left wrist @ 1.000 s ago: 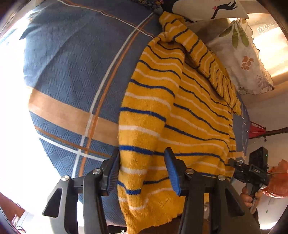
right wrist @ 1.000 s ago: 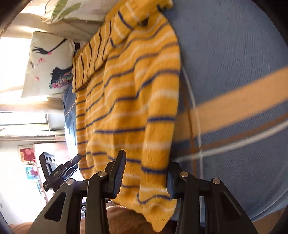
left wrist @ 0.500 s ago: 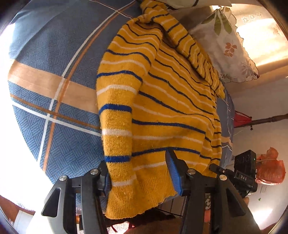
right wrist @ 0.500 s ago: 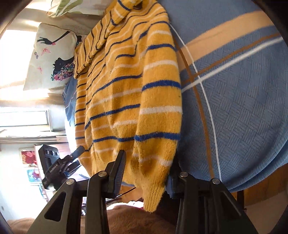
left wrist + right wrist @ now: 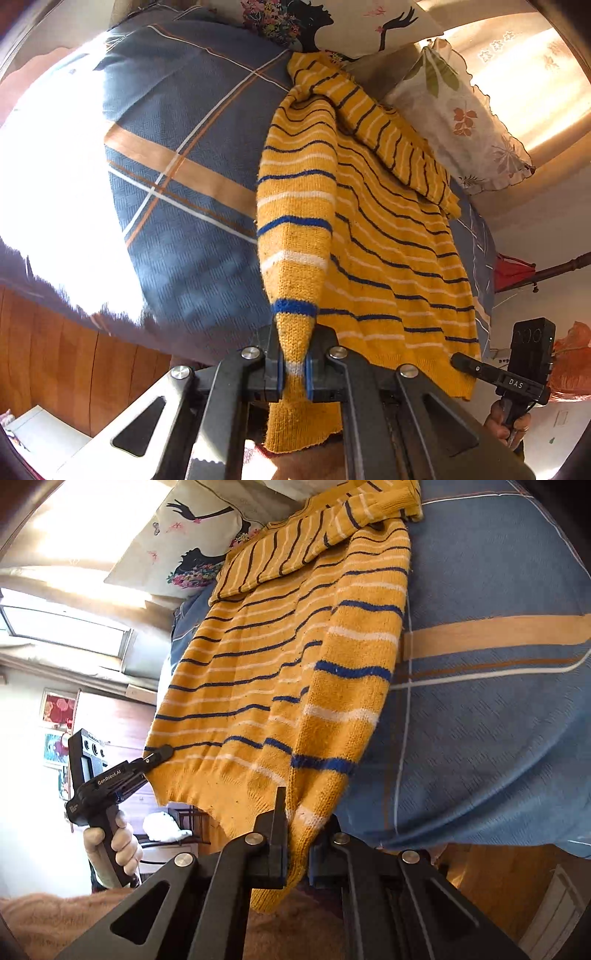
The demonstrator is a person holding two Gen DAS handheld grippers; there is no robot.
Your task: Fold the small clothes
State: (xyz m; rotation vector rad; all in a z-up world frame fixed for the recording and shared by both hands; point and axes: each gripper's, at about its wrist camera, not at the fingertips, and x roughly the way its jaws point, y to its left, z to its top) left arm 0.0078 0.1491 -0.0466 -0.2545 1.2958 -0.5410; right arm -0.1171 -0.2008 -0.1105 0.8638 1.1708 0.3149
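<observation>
**Both finger pairs pinched on the yellow striped sweater**

Fingers, left unit: my left gripper (image 5: 294, 363) has its blue-faced pads (image 5: 279, 369) drawn narrow onto a gathered fold of the yellow striped sweater (image 5: 369, 236), at the lower corner where the folded-in sleeve meets the hem. Knit bunches between the pads and a flap of hem hangs below them.

Item, left of those fingers: blue plaid bedcover (image 5: 184, 155), orange and white bands crossing it, strong sun glare on its far-left part. Wooden bed side (image 5: 55, 362) below that.

Item, ahead of the fingers: the sweater lies spread on the bedcover, running away from the pads toward the pillows, its upper sleeve folded across the body.

Item, beyond the sweater's far end: silhouette-print pillow (image 5: 343, 26); to its right, leaf-print pillow (image 5: 465, 129).

Item, right of the fingers: my right gripper (image 5: 463, 362) seen from the side, tip at the sweater's other hem corner, right hand (image 5: 506, 428) on its grip.

Fingers, right unit: in the right wrist view the right gripper (image 5: 297, 849) is likewise closed narrow on sweater (image 5: 288, 657) hem, cloth pinched between the fingers (image 5: 275, 834) and trailing under them.

Item, left of these fingers: left gripper (image 5: 162, 753) with its tip touching the opposite hem corner, left hand (image 5: 114, 849) around the handle.

Item, right of these fingers: bedcover (image 5: 498, 720), draping over the bed edge.
</observation>
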